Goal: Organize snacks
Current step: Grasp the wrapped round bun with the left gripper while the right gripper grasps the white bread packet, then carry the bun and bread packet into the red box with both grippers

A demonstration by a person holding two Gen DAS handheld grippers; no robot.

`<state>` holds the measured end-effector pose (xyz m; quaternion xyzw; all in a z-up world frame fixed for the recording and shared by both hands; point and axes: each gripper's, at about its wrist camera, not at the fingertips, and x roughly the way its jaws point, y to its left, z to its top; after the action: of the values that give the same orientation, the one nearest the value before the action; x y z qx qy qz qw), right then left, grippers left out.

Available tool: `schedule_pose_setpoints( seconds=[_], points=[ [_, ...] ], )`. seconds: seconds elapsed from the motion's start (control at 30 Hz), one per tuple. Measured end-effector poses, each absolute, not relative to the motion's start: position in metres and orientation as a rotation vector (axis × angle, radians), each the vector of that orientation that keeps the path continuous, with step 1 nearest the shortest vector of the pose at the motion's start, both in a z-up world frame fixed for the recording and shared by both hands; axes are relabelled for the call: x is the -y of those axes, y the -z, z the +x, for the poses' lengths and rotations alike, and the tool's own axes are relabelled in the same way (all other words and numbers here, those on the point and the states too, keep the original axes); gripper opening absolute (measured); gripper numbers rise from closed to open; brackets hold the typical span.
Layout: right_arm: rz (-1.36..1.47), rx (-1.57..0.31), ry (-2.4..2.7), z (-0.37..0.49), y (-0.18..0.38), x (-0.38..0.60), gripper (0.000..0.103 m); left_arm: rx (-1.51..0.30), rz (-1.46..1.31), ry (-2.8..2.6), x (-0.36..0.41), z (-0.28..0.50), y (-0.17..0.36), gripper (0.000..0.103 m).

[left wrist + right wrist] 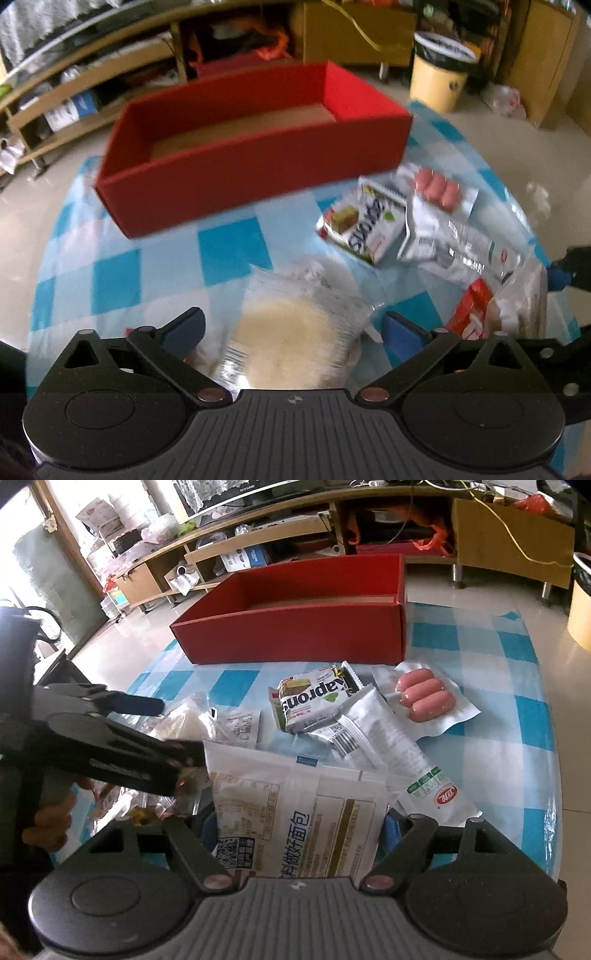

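An empty red box [255, 177] [295, 627] stands at the far side of the blue checked table. My left gripper [293, 328] is open, its jaws on either side of a clear-wrapped round pale cake [291, 339]; it also shows in the right wrist view [177, 738]. My right gripper [295, 827] is open around the near end of a white bread bag [295, 812]. Beyond lie a Kaprone wafer pack [314, 701] [364, 225], a sausage pack [424, 698] [437, 188] and a long white sachet [391, 749] [454, 240].
The checked tablecloth [498, 657] covers the table, whose edge curves on the right. A yellow bin [437, 81] stands on the floor beyond. Low wooden shelves [258, 535] run along the back. A red and white packet [472, 314] lies at the left view's right.
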<state>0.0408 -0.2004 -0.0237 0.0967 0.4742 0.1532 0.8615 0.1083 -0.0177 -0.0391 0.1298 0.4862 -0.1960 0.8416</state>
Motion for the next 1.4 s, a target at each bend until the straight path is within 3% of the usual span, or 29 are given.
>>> schedule_pose_setpoints(
  seconds=[0.17, 0.3, 0.37, 1.4],
  points=[
    [0.216, -1.005, -0.316, 0.043, 0.025, 0.204, 0.078, -1.097, 0.257, 0.376, 0.015, 0.107, 0.052, 0.089],
    [0.231, -1.009, -0.316, 0.042, 0.024, 0.206, 0.078, -1.125, 0.194, 0.346, 0.008, 0.105, 0.046, 0.071],
    [0.232, -1.006, -0.314, 0.041, 0.024, 0.207, 0.078, -1.129, 0.183, 0.325, 0.007, 0.102, 0.040, 0.067],
    [0.347, -0.896, -0.281, 0.062, 0.002, 0.225, 0.077, -1.019, -0.009, 0.342, 0.008, 0.095, -0.006, 0.066]
  ],
)
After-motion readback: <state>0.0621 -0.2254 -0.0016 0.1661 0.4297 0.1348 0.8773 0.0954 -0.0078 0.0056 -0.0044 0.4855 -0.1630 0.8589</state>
